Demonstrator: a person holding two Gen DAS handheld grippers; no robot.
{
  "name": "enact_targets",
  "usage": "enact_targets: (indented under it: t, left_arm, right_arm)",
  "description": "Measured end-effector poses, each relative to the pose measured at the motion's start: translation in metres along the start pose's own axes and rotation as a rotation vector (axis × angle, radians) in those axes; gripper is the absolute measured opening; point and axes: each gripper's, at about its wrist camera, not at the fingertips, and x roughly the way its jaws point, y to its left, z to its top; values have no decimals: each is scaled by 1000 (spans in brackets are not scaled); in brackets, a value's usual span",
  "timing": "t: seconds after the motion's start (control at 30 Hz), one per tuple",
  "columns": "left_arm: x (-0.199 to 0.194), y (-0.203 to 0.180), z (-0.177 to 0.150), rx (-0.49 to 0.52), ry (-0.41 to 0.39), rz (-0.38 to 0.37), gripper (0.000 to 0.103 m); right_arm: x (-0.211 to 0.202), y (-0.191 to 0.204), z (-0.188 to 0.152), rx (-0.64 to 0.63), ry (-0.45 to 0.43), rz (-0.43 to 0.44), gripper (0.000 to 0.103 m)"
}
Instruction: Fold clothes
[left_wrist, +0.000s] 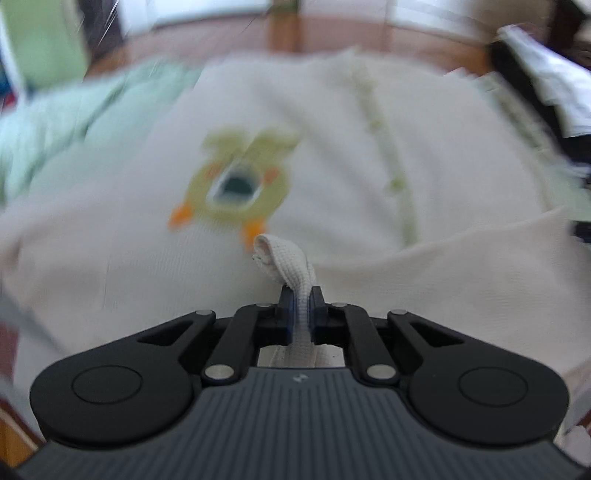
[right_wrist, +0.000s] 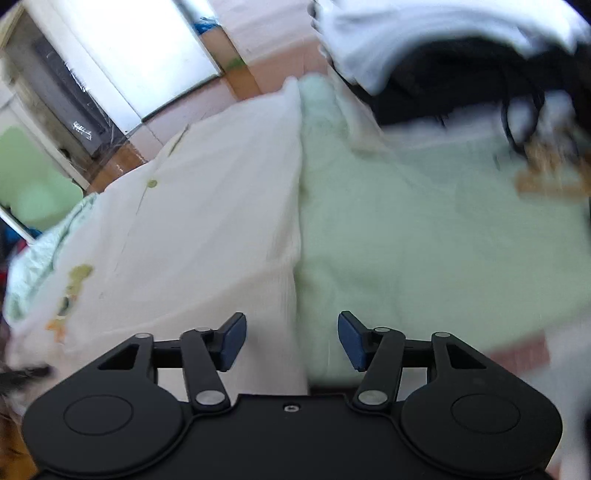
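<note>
A cream waffle-knit garment (left_wrist: 332, 155) with a green and orange cartoon patch (left_wrist: 240, 181) and a line of green buttons (left_wrist: 395, 181) lies spread out and motion-blurred. My left gripper (left_wrist: 301, 295) is shut on a cream fabric edge (left_wrist: 284, 258) of it, which sticks out past the pads. In the right wrist view the same cream garment (right_wrist: 207, 221) lies with its edge over a pale green sleeve or panel (right_wrist: 424, 236). My right gripper (right_wrist: 291, 332) hovers open above that edge, nothing between its blue pads (right_wrist: 232, 339).
A pale green cloth (left_wrist: 74, 110) lies at the left. A dark and white pile of clothes (left_wrist: 546, 85) sits at the right, seen also as a heap (right_wrist: 461, 62) in the right wrist view. A wooden surface (left_wrist: 14, 435) shows below; a white board (right_wrist: 140, 55) leans behind.
</note>
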Motion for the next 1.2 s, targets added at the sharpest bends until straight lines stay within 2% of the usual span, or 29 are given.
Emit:
enact_targets:
  t: [0.03,0.1,0.17,0.23,0.27,0.3,0.37,0.4,0.47,0.5,0.6,0.63,0.67,0.73,0.77,0.83,0.87,0.97,1.07,1.1,1.13,1.17,1.2]
  left_arm:
    - [-7,-6,4,26,-31,-14,7]
    - [-13,-8,10,18,-50,-43,7]
    - [-15,-9,14,12,-60,-58,7]
    - [-15,-10,15,18,-58,-44,7]
    - [-14,-11,15,24,-57,-35,7]
    - [-12,-11,14,42,-57,-21,7]
    - [-9,-12,14,77,-57,6,7]
    - [-7,-13,13,95,-57,20,7]
    - [-3,-14,13,130,-57,47,7]
    - [-1,-14,13,148,-57,60,8]
    - [23,-2,7,126,-22,89,8]
    - [31,3,6,101,0,93,8]
    - [37,7,5,83,13,96,8]
    - [29,7,3,98,-29,92,8]
    - [25,6,2,105,-50,90,8]
    - [26,4,-2,125,-42,89,8]
    - [31,4,-4,125,-15,91,8]
    - [39,3,-10,130,7,99,8]
    - [40,-2,-13,130,8,121,8]
    - [41,-3,-14,125,12,124,8]
    - [38,-2,-12,117,12,121,8]
    - [36,-1,-10,108,12,118,8]
    - [33,0,-9,99,12,115,8]
  right_arm:
    - [-2,8,-1,-66,-37,-9,42]
    - [2,20,0,-169,-59,-56,39]
    - [12,15,2,-118,-15,-21,40]
    - [19,5,2,-20,47,54,38]
    - [17,6,-1,-13,29,66,28]
    - [9,10,-2,-41,-39,51,6]
    - [-8,18,-6,-96,-174,20,5]
    - [-22,19,-7,-84,-249,0,5]
    - [-32,12,-9,-13,-278,16,5]
    - [-25,10,-12,-5,-247,-3,5]
    - [-7,12,-20,-69,-156,-142,8]
    - [-1,13,-22,-90,-126,-188,15]
    - [4,14,-25,-110,-96,-232,16]
    - [-14,5,-27,-33,-86,-184,17]
    - [-25,-4,-31,21,-87,-123,22]
    - [-50,-22,-41,131,-112,-11,55]
    - [-57,-26,-46,158,-128,-3,60]
    - [-65,-24,-54,141,-86,-15,61]
    - [-53,-14,-62,68,58,-23,61]
    - [-50,-8,-68,31,77,-16,58]
    - [-50,1,-71,-20,78,-24,24]
    - [-50,9,-74,-71,78,-31,2]
    - [-53,16,-74,-86,74,-49,4]
